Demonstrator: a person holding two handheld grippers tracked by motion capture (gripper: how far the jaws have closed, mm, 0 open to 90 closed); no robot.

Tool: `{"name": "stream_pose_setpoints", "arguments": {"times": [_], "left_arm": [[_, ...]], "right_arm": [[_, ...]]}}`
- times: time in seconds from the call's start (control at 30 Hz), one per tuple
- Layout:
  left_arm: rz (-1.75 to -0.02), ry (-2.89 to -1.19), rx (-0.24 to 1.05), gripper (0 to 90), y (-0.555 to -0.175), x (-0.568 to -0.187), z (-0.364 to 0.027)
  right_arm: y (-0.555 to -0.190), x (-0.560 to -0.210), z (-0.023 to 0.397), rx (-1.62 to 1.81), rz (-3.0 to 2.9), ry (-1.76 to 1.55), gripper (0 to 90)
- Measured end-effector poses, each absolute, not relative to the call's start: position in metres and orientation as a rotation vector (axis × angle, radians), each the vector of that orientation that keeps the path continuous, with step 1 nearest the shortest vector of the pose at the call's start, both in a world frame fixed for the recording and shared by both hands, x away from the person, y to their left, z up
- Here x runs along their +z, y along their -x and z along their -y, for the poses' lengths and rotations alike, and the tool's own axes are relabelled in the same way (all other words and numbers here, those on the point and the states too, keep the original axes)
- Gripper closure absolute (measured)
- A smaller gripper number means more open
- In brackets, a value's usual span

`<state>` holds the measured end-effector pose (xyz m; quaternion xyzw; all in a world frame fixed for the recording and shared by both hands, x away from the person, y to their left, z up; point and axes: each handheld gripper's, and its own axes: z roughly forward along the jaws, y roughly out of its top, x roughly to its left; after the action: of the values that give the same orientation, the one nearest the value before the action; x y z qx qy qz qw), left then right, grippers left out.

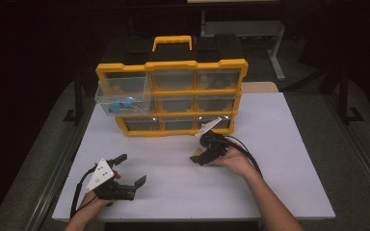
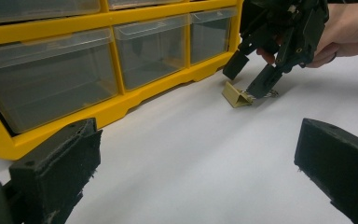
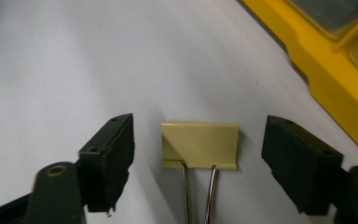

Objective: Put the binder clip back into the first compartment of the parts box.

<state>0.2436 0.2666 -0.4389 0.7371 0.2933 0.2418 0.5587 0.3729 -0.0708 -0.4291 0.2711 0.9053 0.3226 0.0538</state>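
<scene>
A pale yellow binder clip lies on the white table, its wire handles pointing back toward the camera in the right gripper view. My right gripper is lowered over it with one jaw on each side; gaps remain, so the pads do not touch it. From the left gripper view the clip sits just under the right gripper, close to the yellow drawer organizer. My left gripper rests open near the table's front left with nothing between its jaws.
The yellow organizer with clear drawers stands at the back of the table. Its upper left drawer is pulled out and holds blue pieces. The table's edges run close to my left hand and along the right.
</scene>
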Motion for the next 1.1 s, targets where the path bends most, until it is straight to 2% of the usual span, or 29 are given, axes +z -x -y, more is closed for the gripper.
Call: {"name": "stream_pose_setpoints", "arguments": {"times": [0.37,1.1], "left_arm": [[-0.688,-1.742,0.567,0.0,-0.243,-0.439,-0.266],[-0.689,-1.744,0.562,0.0,-0.243,-0.439,-0.266]], "right_arm": [[-0.375,-0.436,0.07,0.959,-2.774,-0.784,37.6],[-0.373,-0.441,0.068,0.917,-2.758,-0.707,46.6]]}}
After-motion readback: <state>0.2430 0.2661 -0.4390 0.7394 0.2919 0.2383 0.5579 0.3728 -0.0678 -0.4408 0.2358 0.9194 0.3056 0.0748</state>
